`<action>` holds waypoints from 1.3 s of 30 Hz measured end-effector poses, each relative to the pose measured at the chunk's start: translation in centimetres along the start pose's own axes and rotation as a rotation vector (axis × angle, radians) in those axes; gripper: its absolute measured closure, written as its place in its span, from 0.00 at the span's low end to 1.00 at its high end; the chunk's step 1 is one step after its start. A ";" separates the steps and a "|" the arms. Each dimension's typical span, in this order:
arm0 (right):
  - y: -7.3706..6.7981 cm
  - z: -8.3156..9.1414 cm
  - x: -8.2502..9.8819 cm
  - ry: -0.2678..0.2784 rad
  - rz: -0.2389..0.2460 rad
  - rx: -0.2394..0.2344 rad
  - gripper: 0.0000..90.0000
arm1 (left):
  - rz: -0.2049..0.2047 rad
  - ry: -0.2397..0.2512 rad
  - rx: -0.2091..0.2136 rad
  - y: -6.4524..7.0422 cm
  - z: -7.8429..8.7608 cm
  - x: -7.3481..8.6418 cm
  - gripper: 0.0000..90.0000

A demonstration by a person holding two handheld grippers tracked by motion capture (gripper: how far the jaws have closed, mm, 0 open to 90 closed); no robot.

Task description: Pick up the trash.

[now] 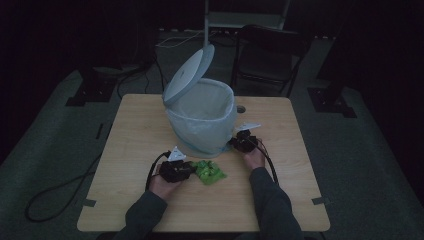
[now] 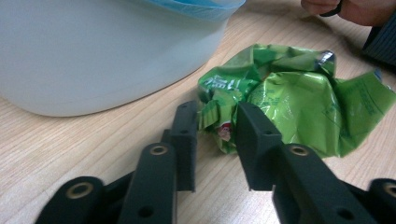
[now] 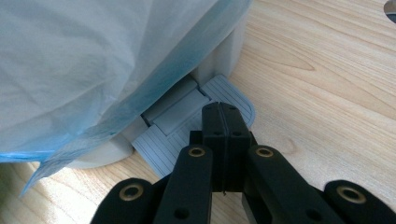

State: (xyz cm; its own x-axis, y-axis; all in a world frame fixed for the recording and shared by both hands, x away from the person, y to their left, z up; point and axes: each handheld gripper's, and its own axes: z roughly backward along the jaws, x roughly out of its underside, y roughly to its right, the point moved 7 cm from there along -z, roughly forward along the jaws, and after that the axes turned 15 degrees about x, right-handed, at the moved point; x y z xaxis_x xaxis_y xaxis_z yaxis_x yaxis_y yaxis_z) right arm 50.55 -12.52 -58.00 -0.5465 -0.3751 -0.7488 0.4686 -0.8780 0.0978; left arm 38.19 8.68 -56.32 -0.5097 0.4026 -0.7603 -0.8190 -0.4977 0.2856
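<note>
A crumpled green wrapper (image 1: pixel 210 172) lies on the wooden table (image 1: pixel 135 130) in front of a pale pedal bin (image 1: pixel 202 122). The bin's lid (image 1: pixel 189 75) stands up, and a bluish bag (image 3: pixel 70 60) lines the bin. My left gripper (image 1: pixel 186 170) is at the wrapper's left side. In the left gripper view it (image 2: pixel 217 112) is open, with the near edge of the wrapper (image 2: pixel 289 93) between its jaws and the bin (image 2: pixel 93 56) just beyond. My right gripper (image 1: pixel 241 142) is at the bin's base. It (image 3: pixel 225 109) is shut, its tips resting on the grey ribbed pedal (image 3: pixel 156 149).
A dark folding chair (image 1: pixel 265 55) stands behind the table's far edge. Cables (image 1: pixel 55 195) trail over the floor at the left. A small round hole (image 1: pixel 241 108) sits in the tabletop right of the bin. The person's other hand (image 2: pixel 345 7) shows beyond the wrapper.
</note>
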 end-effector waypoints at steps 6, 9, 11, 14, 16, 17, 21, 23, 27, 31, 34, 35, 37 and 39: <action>0.0 0.0 0.0 0.000 0.000 0.000 1.00 | -0.022 0.007 0.014 0.2 0.0 -0.4 0.87; 0.0 0.0 0.0 0.000 0.001 0.001 1.00 | -0.030 0.012 0.022 0.3 0.1 -0.5 0.90; 0.0 0.0 0.0 0.000 0.001 0.001 1.00 | -0.034 0.015 0.031 0.4 0.2 -0.7 0.91; 0.0 0.0 0.0 0.000 0.001 0.000 1.00 | -0.040 0.019 0.048 0.7 0.2 -0.9 0.92; 0.0 0.0 0.0 0.000 -0.002 -0.001 1.00 | -0.045 0.015 0.057 0.9 0.2 -1.1 0.92; 0.0 0.0 0.0 0.000 -0.001 -0.001 1.00 | -0.049 0.014 0.063 1.1 0.2 -1.2 0.92; 0.0 0.0 0.0 -0.001 -0.002 -0.001 1.00 | -0.053 0.021 0.080 1.5 0.3 -1.7 0.92; 0.0 0.0 0.0 -0.001 -0.003 -0.002 1.00 | -0.053 0.028 0.087 1.6 0.4 -1.9 0.92; 0.0 0.0 0.0 -0.001 -0.003 -0.002 1.00 | -0.062 0.031 0.092 1.8 0.6 -2.4 0.92; 0.0 0.0 0.0 -0.001 -0.004 -0.002 1.00 | -0.069 0.031 0.100 2.1 0.6 -2.9 0.92; 0.0 0.0 0.0 -0.001 -0.005 -0.003 1.00 | -0.080 0.027 0.107 2.4 0.6 -3.2 0.92; 0.0 0.0 0.0 -0.001 -0.004 -0.003 1.00 | -0.084 0.026 0.109 2.5 0.6 -3.3 0.92; 0.0 0.0 0.0 -0.001 -0.006 -0.004 1.00 | -0.088 0.025 0.114 2.6 0.6 -3.6 0.92; 0.0 0.0 0.0 -0.001 -0.004 -0.003 1.00 | -0.094 0.025 0.121 2.8 0.6 -3.9 0.92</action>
State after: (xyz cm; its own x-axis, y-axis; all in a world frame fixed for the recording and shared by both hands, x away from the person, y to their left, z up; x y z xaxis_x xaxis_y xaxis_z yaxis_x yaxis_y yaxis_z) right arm 50.56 -12.52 -58.00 -0.5488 -0.3719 -0.7487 0.4685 -0.8786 0.0930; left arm 37.76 6.16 -52.18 -0.4237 0.4234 -0.8008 -0.8894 -0.3618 0.2793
